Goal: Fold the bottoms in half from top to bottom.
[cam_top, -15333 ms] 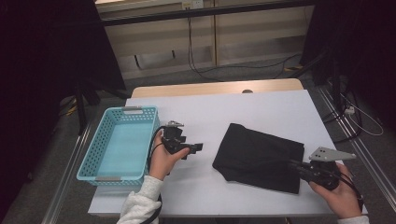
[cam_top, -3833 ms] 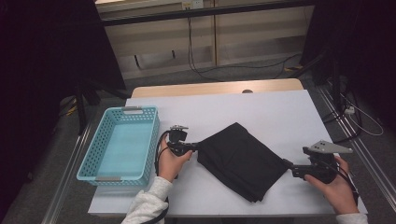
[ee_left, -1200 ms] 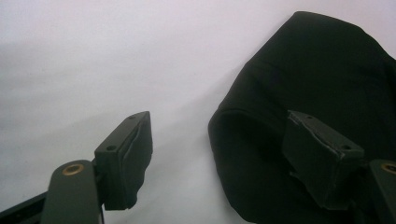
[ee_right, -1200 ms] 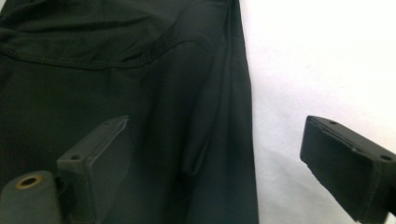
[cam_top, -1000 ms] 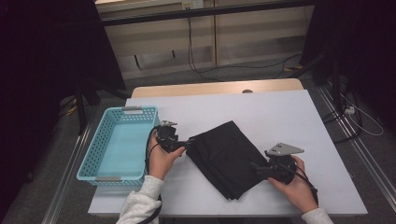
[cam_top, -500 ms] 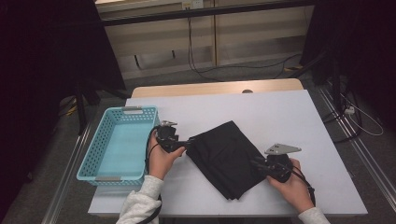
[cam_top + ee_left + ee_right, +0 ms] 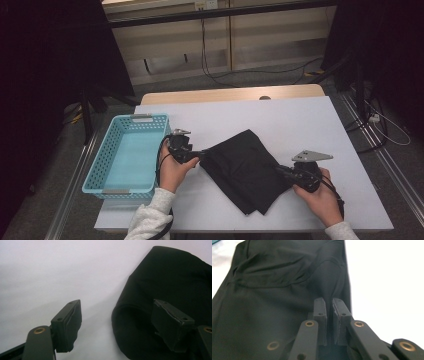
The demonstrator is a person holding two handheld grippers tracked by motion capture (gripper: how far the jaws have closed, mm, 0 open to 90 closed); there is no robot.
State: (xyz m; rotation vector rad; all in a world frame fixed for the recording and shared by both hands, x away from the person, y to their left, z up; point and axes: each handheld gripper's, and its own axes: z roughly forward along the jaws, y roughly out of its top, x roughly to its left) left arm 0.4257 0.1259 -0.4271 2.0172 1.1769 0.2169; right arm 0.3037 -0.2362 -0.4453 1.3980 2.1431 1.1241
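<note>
- A black cloth [image 7: 246, 170] lies folded and skewed across the middle of the white table [image 7: 300, 120], one corner pointing toward the person's edge.
- The right gripper [image 7: 286, 172] sits at the cloth's right edge. Its jaws have just been closing, and in the right gripper view they are clenched on a raised pinch of the black cloth [image 7: 287, 290], a thin fold standing up between the pads.
- The left gripper [image 7: 197, 156] rests at the cloth's left corner. In the left gripper view its jaws are released and spread wide: one lies over the bare table [image 7: 50, 277], the other over the black cloth [image 7: 170, 282], with the cloth's rounded edge between them and no pad pressing it.
- A light blue basket [image 7: 95, 172] stands on the left part of the table, just beside the left hand [image 7: 172, 170].
</note>
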